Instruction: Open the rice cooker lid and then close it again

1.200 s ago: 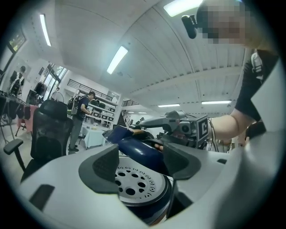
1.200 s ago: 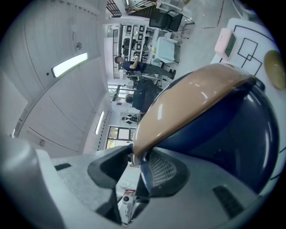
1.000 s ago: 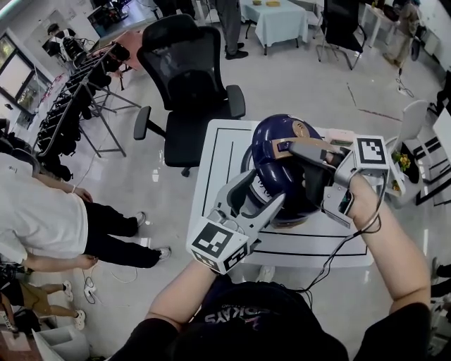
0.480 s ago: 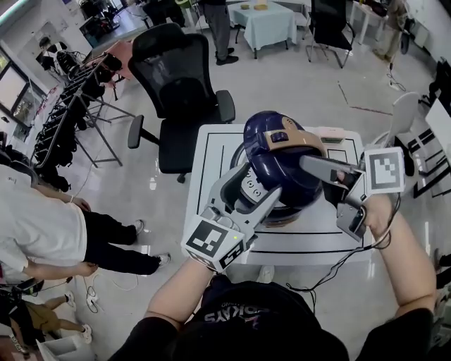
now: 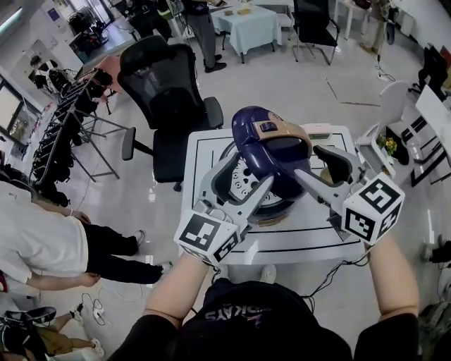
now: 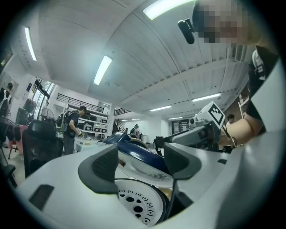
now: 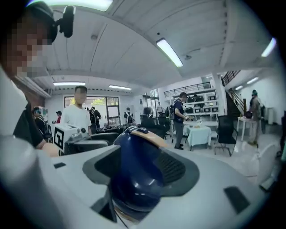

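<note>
A rice cooker stands on the white table (image 5: 204,151) with its dark blue lid (image 5: 271,151) swung up. The perforated white inner plate (image 5: 238,182) faces left. My left gripper (image 5: 250,176) is open at the cooker's left, its jaws either side of that inner plate (image 6: 136,203) without pressing it. My right gripper (image 5: 317,169) sits at the lid's right side. Its jaws have just been opening and now stand open. The blue lid (image 7: 138,147) shows between them, with no pad clearly pressing on it.
A black office chair (image 5: 165,84) stands behind the table. A person (image 5: 42,240) is on the floor side at the left. A white chair (image 5: 391,113) and a small plant (image 5: 387,144) are at the right. A cloth-covered table (image 5: 246,21) is far back.
My right gripper came off the lid's top, moved to its right side and rolled, its marker cube swinging down toward me, jaws wider. The left gripper rose slightly.
</note>
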Motion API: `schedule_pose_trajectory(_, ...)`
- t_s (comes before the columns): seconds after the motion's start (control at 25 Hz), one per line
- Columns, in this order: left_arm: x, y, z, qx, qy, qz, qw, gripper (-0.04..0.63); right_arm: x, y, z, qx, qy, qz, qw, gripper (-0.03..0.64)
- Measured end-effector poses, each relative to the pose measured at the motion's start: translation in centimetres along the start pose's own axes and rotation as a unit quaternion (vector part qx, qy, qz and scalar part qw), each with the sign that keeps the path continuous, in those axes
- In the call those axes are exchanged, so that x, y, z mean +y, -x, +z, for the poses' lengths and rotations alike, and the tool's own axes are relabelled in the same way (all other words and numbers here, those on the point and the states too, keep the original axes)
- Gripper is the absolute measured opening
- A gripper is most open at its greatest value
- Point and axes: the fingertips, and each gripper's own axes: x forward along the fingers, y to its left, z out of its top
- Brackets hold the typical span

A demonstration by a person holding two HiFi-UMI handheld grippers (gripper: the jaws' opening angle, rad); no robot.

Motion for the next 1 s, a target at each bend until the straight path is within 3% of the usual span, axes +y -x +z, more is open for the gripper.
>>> schedule_pose_trajectory(0.28,-1.0,-1.3,1.0,-0.003,-0.018,-0.013,0.9997,0.311,2.0,1.7,-1.9,-0.007,0.059,-0.014,0.998,0.256)
schedule_pose_trajectory(0.6,-2.8,-3.6,2.3,-0.014,-0.031,-0.028,0.999,0.311,2.3,1.7,-3.8,-0.014,0.095,-0.066,0.993,0.256)
schedule_pose_trajectory(1.0,-5.2,-6.0,4.0,-0.02,-0.041,-0.048,0.9978,0.311,-0.4,2.3,-4.8,-0.019,0.085,-0.133,0.987,0.252)
